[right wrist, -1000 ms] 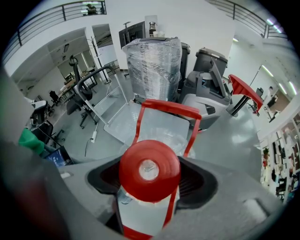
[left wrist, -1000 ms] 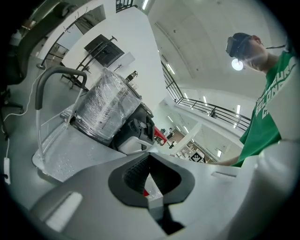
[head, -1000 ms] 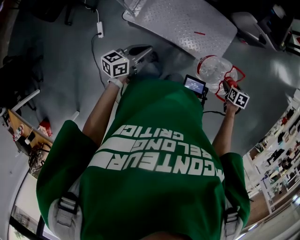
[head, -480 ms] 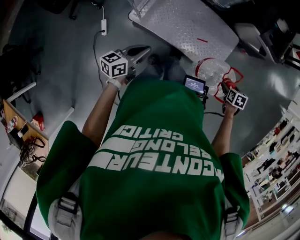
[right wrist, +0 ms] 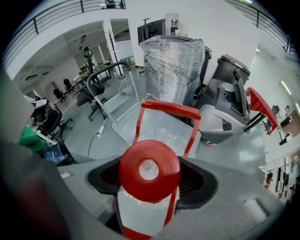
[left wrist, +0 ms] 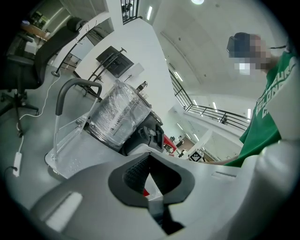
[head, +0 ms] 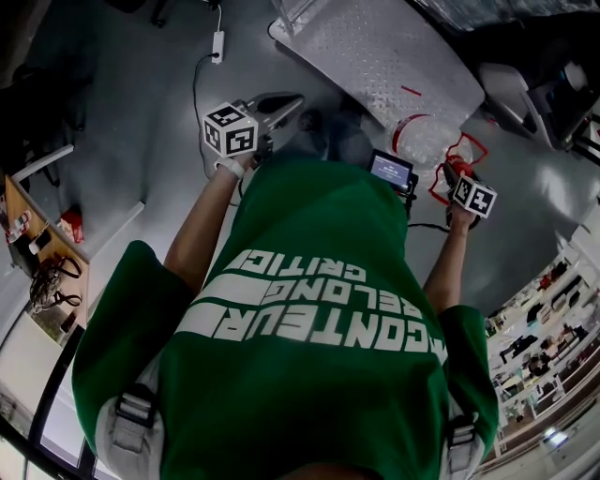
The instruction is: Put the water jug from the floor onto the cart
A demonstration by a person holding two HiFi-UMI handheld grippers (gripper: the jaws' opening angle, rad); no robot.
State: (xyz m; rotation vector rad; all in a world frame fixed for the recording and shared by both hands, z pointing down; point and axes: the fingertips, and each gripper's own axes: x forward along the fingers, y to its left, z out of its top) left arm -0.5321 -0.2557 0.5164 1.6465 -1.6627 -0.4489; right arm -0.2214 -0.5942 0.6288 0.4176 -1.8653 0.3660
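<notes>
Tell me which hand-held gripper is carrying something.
The right hand-held gripper: its jaws are clamped on the clear plastic water jug, just below its red cap. The left hand-held gripper has its jaws together with nothing between them.

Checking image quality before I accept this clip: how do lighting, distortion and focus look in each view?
Head view: dim and strongly fisheye, with the green shirt filling most of it. Left gripper view: bright, ceiling lights flare, and the near body of the left gripper is soft. Right gripper view: evenly lit, the water jug looms close, its red cap slightly soft; dark corners.
</notes>
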